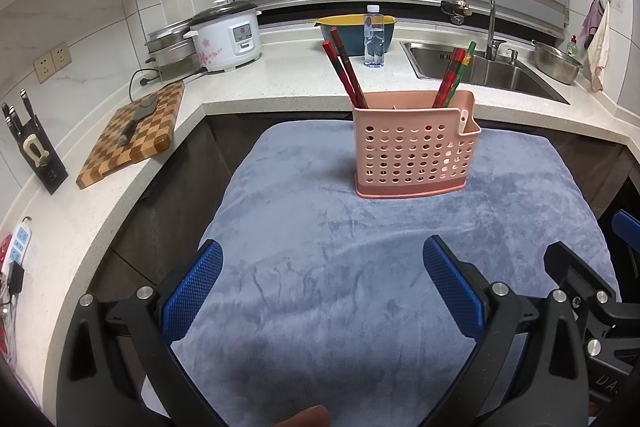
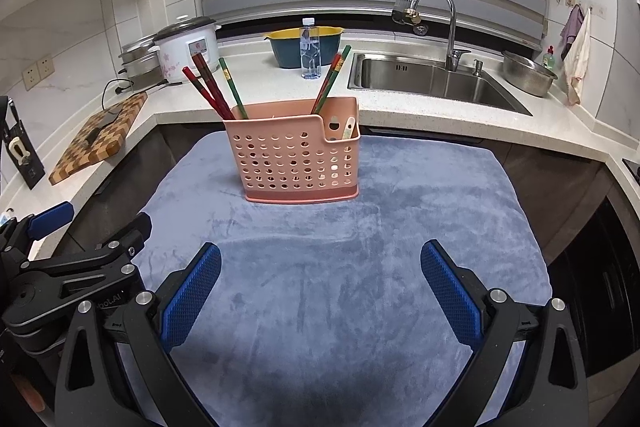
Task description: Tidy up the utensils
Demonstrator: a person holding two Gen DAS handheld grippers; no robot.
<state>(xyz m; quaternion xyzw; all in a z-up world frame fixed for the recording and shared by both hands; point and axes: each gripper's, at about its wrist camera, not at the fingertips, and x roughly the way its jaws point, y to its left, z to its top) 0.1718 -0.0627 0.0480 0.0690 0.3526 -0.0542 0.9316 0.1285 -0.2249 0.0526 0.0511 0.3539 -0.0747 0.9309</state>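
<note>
A pink perforated utensil holder (image 1: 414, 155) (image 2: 295, 159) stands upright on a grey-blue cloth (image 1: 340, 267) (image 2: 360, 247). Red chopsticks (image 1: 345, 73) (image 2: 208, 89) lean out of its left end; red and green chopsticks (image 1: 454, 77) (image 2: 331, 83) lean out toward its right. A small pale utensil (image 2: 348, 129) sits in the low side pocket. My left gripper (image 1: 322, 263) is open over the cloth, well short of the holder. My right gripper (image 2: 320, 265) is open too, nothing between its blue pads. The right gripper's body (image 1: 588, 291) shows at the left view's edge.
White counter wraps behind the cloth. On it: a checkered cutting board (image 1: 132, 135), a rice cooker (image 1: 228, 37), a water bottle (image 1: 374, 35), a blue-yellow basin (image 2: 305, 45). A steel sink (image 2: 432, 79) with faucet and a metal bowl (image 2: 528, 73) are at right. A knife block (image 1: 32, 147) stands left.
</note>
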